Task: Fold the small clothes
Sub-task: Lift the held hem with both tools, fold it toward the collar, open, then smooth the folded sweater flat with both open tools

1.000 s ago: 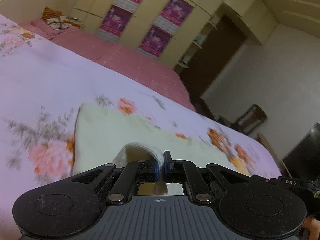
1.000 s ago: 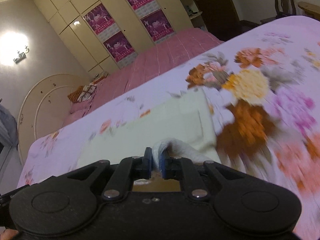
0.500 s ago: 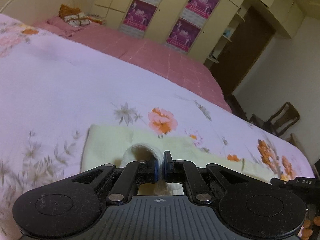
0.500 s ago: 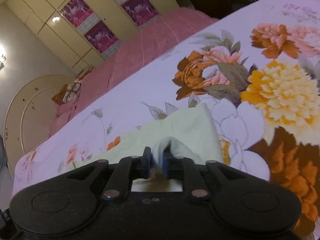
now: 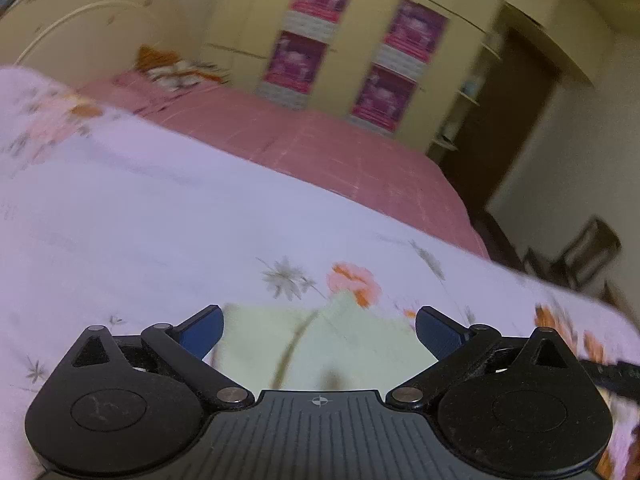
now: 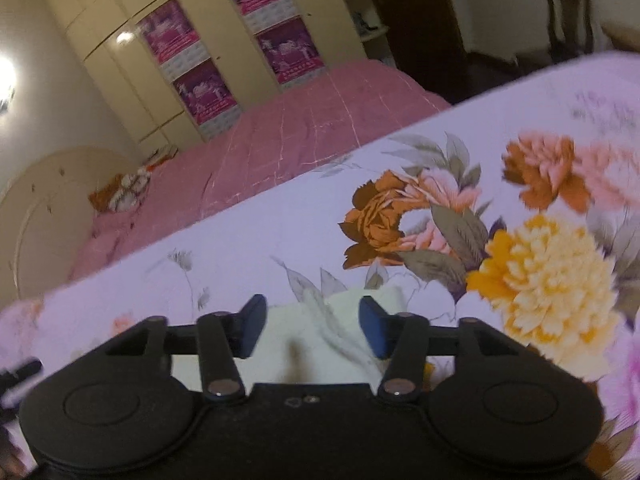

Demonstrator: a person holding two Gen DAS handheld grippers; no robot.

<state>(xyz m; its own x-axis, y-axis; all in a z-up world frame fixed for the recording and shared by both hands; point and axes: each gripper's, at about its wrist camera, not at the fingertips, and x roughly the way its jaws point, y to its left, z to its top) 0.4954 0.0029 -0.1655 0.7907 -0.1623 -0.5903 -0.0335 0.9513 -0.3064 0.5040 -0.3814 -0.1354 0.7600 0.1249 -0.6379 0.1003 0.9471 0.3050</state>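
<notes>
The small pale-yellow soft cloth garment point(image 5: 320, 344) lies flat on the lilac floral-printed bedspread point(image 5: 160, 220), just ahead of both tools; in the left wrist view it sits at 6 o'clock, between the blue pads, with one layer lapped over another along a slanting edge, and in the right wrist view point(image 6: 316, 320) a corner of it shows at 6 o'clock, again framed by the pads. It looks light, thin and limp, so it is likely to sag and crease when lifted, to slide little on the bedspread, and to carry no risk of breakage; the sensible holds appear to be its corners or the free edge of the upper layer, one per tool, pinching through both layers so the fold does not come apart. The left gripper point(image 5: 320, 326) has its jaws spread wide apart with nothing between them, hovering just over the near edge of the garment. The right gripper point(image 6: 312, 330) likewise has its jaws apart and empty above the cloth. Whether either tool touches the fabric cannot be told. Beyond the bedspread, at 12 o'clock, lies a pink quilted blanket point(image 5: 320, 144), and behind it a cream wardrobe with magenta posters point(image 5: 360, 40); a dark wooden chair point(image 6: 568, 12) stands at 1 o'clock in the right view.
</notes>
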